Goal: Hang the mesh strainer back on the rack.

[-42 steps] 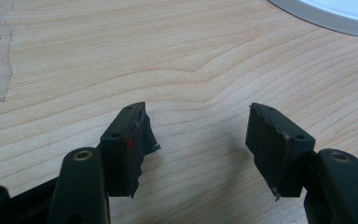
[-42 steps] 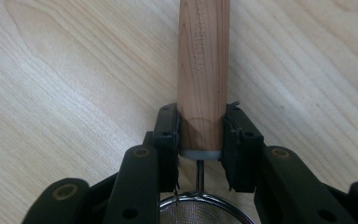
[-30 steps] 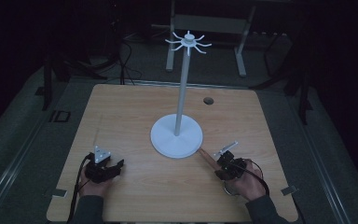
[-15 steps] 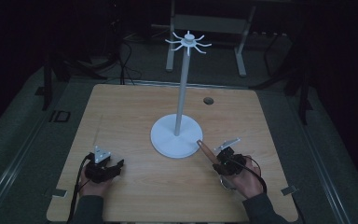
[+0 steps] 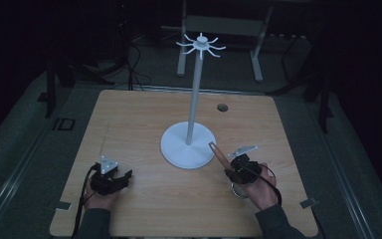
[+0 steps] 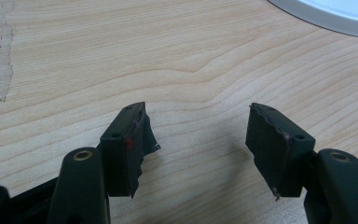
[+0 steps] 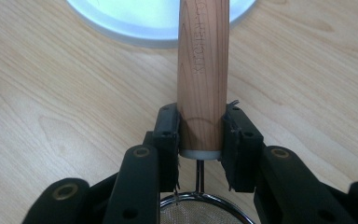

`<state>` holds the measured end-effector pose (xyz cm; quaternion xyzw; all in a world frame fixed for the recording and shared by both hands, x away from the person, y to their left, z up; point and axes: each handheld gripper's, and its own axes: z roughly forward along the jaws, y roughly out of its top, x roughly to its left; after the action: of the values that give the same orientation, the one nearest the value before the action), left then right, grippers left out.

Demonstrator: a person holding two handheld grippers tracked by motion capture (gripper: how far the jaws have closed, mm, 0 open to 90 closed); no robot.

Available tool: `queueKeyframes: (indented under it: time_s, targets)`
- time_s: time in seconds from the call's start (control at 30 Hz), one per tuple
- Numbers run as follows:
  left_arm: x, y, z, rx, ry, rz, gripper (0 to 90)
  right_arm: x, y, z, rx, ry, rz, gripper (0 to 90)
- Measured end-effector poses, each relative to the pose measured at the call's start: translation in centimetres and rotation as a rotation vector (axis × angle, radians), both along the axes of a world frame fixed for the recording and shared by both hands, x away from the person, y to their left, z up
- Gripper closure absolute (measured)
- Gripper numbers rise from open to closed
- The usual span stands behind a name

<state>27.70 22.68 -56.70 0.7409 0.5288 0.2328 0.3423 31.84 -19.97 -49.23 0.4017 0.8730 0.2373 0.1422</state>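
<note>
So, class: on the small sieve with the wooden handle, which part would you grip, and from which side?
Grip the wooden handle near the metal end, as the right gripper does, jaws closing on its two sides: it is straight and round, while the mesh bowl is thin and curved.

Between the black fingers [image 7: 168, 135]: strainer [image 7: 203, 93] handle, reddish-brown wood with fine straight grain; silver mesh bowl beneath them; beyond the fingertips: white stand [image 5: 188, 144]; pale wood-grain table [image 5: 129, 129]; black left gripper [image 6: 200, 135].

it looked like a dim lab or test room. a lone wooden worktop [image 5: 144, 124] stood there. cables [image 5: 134, 64] and metal frame legs [image 5: 256, 55] lay behind it.
</note>
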Motion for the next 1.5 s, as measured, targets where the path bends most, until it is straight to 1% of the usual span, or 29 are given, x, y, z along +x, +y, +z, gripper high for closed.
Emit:
queueKeyframes:
  time_s: [0.6, 0.97, 1.5]
  targets:
    - [0.0, 0.0, 0.0, -0.001, 0.001, 0.0, 39.2, 0.3, 0.4, 1.3, 0.053, -0.061, -0.02, 69.5]
    - [0.0, 0.0, 0.0, -0.002, 0.0, -0.001, 39.2, 0.4, 0.9, 2.2, 0.084, -0.11, -0.027, 69.5]
    - [0.0, 0.0, 0.0, -0.007, -0.002, 0.001, 39.2, 0.8, 1.0, 3.6, 0.146, -0.164, -0.053, 69.5]
